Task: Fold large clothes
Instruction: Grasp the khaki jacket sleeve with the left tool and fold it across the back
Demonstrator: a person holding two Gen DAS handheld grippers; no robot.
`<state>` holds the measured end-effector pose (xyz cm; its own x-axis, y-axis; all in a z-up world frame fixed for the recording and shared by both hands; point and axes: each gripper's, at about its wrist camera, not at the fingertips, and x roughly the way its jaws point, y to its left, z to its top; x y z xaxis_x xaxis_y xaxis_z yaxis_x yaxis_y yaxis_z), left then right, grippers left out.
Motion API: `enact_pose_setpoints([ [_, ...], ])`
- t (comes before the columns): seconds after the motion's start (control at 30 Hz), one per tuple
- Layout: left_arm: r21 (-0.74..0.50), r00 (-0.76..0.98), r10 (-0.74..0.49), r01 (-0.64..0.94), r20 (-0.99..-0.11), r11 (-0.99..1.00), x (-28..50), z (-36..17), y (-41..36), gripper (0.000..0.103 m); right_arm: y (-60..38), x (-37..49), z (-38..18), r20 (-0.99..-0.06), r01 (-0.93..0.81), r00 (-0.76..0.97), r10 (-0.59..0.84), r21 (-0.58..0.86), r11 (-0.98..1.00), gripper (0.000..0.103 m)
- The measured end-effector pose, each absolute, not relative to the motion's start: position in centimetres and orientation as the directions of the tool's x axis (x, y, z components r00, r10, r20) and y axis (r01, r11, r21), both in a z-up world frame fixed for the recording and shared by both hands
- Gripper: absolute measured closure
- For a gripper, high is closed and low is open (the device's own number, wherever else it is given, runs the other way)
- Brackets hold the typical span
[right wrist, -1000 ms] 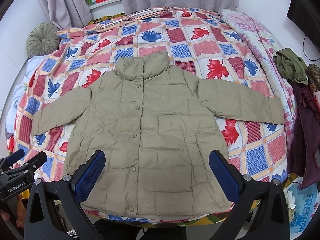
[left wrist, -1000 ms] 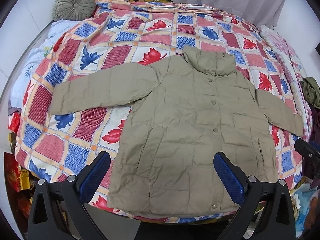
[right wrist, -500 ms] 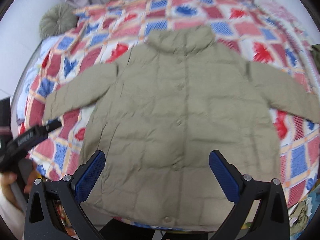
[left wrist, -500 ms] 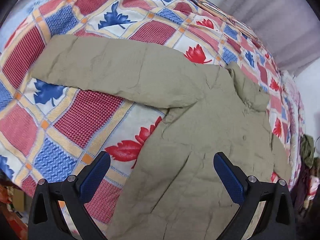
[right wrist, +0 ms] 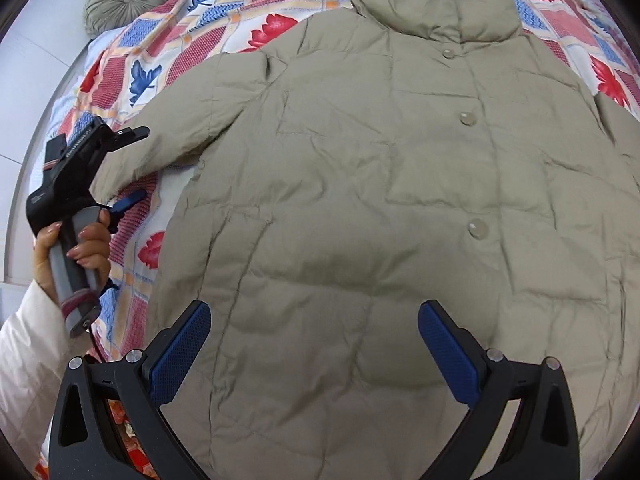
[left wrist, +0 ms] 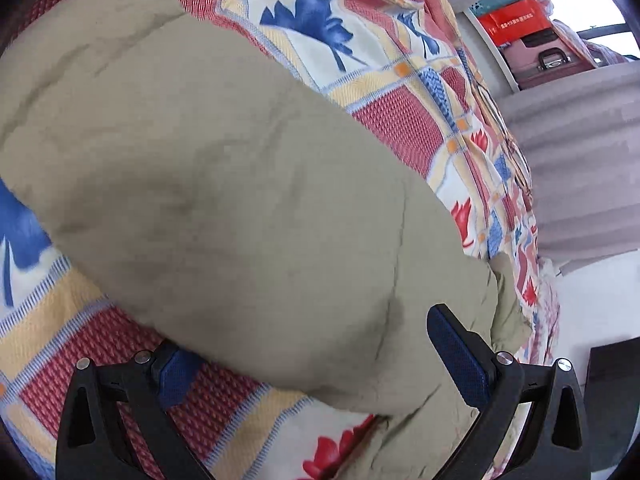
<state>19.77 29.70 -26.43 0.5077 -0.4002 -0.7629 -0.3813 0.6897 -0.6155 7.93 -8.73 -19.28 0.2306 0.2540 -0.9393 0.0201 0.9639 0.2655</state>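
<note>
The left tongs (left wrist: 316, 354) are spread wide around the jacket's sleeve (left wrist: 224, 176): one blue pad sits low under the sleeve's near edge against the quilt, the other rides above the puffed fabric near the armpit. The jaws are released, not pinching. This close view shows little else of the garment, only the swollen olive sleeve running away to the upper left, the patchwork quilt (left wrist: 384, 92) with its blue and red leaves, and beyond the bed a grey curtain (left wrist: 576, 152) and a shelf holding a red box (left wrist: 514, 22).

The right tongs (right wrist: 314, 348) hover over the lower front of the jacket (right wrist: 400, 184), pads apart and gripping nothing. From here the whole layout is plain: the olive padded jacket lies flat and face up on the bed, collar (right wrist: 436, 12) toward the far side, three snap buttons (right wrist: 467, 119) running down the front. This view also shows the left tongs (right wrist: 130, 168) from outside, held in the person's hand (right wrist: 76, 240), one finger above the sleeve's cuff end and the blue-padded one below it. A white cuff of the person's own sleeve shows at the bottom left. A round grey-green cushion (right wrist: 126, 0) rests at the far left corner of the bed, seen only here.
</note>
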Motion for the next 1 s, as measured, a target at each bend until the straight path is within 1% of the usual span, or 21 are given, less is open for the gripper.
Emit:
enact_pose_setpoints([
  [0.13, -0.552, 0.542, -0.302, -0.388, -0.784, 0.738, 21.9, -25.4, 32.1, 0.0, -8.6, 9.9, -19.2, -0.929, 0.037, 0.258, 0.265, 0.283, 0.958, 0.0],
  [0.17, -0.526, 0.544, -0.27, -0.395, -0.795, 0.753, 22.5, -25.2, 32.6, 0.002, -8.6, 10.5, -19.2, -0.927, 0.04, 0.265, 0.266, 0.286, 0.957, 0.0],
  [0.2, -0.494, 0.539, -0.236, -0.405, -0.809, 0.769, 23.0, -25.2, 33.1, 0.008, -8.5, 11.1, -19.2, -0.925, 0.043, 0.271, 0.267, 0.289, 0.956, 0.0],
  [0.23, -0.474, 0.524, -0.225, -0.409, -0.822, 0.78, 23.5, -25.5, 33.7, 0.038, -8.4, 11.9, -19.2, -0.922, 0.046, 0.279, 0.27, 0.294, 0.955, 0.0],
  [0.27, -0.462, 0.488, -0.242, -0.404, -0.839, 0.789, 24.3, -26.2, 34.0, 0.079, -8.3, 12.6, -19.2, -0.918, 0.048, 0.287, 0.275, 0.3, 0.953, 0.0],
  [0.3, -0.475, 0.47, -0.272, -0.393, -0.839, 0.787, 24.7, -26.7, 34.2, 0.089, -8.0, 13.5, -19.2, -0.913, 0.048, 0.297, 0.281, 0.308, 0.95, 0.0],
  [0.33, -0.478, 0.469, -0.276, -0.394, -0.839, 0.785, 24.6, -26.7, 34.3, 0.092, -7.7, 14.2, -19.2, -0.907, 0.048, 0.307, 0.287, 0.316, 0.947, 0.0],
  [0.4, -0.437, 0.486, -0.231, -0.369, -0.843, 0.82, 24.3, -25.3, 33.9, 0.092, -6.9, 16.0, -19.2, -0.897, 0.047, 0.33, 0.296, 0.329, 0.943, 0.004],
  [0.43, -0.41, 0.5, -0.202, -0.349, -0.842, 0.843, 24.0, -24.3, 33.5, 0.092, -6.5, 16.8, -19.3, -0.892, 0.046, 0.338, 0.299, 0.333, 0.942, 0.019],
  [0.47, -0.385, 0.519, -0.177, -0.324, -0.836, 0.864, 23.6, -23.0, 33.2, 0.092, -6.0, 17.8, -19.6, -0.89, 0.047, 0.335, 0.308, 0.342, 0.939, 0.049],
  [0.53, -0.359, 0.552, -0.152, -0.289, -0.82, 0.888, 22.9, -20.8, 32.1, 0.092, -5.3, 19.4, -20.5, -0.881, 0.067, 0.32, 0.348, 0.388, 0.919, 0.077],
  [0.57, -0.347, 0.57, -0.14, -0.273, -0.809, 0.897, 22.6, -19.6, 31.8, 0.092, -5.1, 20.1, -20.9, -0.867, 0.079, 0.327, 0.376, 0.421, 0.904, 0.081],
  [0.6, -0.341, 0.589, -0.136, -0.253, -0.797, 0.905, 22.3, -18.4, 31.4, 0.092, -4.6, 20.9, -21.3, -0.85, 0.079, 0.337, 0.405, 0.454, 0.888, 0.082],
  [0.73, -0.311, 0.647, -0.144, -0.151, -0.749, 0.938, 21.5, -13.7, 28.5, 0.092, -2.0, 23.1, -23.1, -0.816, 0.058, 0.343, 0.465, 0.512, 0.857, 0.083],
  [0.83, -0.292, 0.67, -0.194, -0.035, -0.717, 0.956, 21.6, -10.9, 24.9, 0.092, -0.4, 23.9, -25.6, -0.798, 0.088, 0.294, 0.526, 0.57, 0.817, 0.084],
  [0.93, -0.294, 0.668, -0.262, 0.068, -0.696, 0.953, 21.7, -9.5, 20.2, 0.092, 0.2, 24.0, -27.4, -0.801, 0.117, 0.275, 0.532, 0.577, 0.808, 0.084],
  [1.0, -0.294, 0.665, -0.314, 0.146, -0.678, 0.945, 21.7, -8.6, 16.6, 0.092, 0.1, 23.8, -27.6, -0.796, 0.119, 0.26, 0.547, 0.588, 0.8, 0.084],
])
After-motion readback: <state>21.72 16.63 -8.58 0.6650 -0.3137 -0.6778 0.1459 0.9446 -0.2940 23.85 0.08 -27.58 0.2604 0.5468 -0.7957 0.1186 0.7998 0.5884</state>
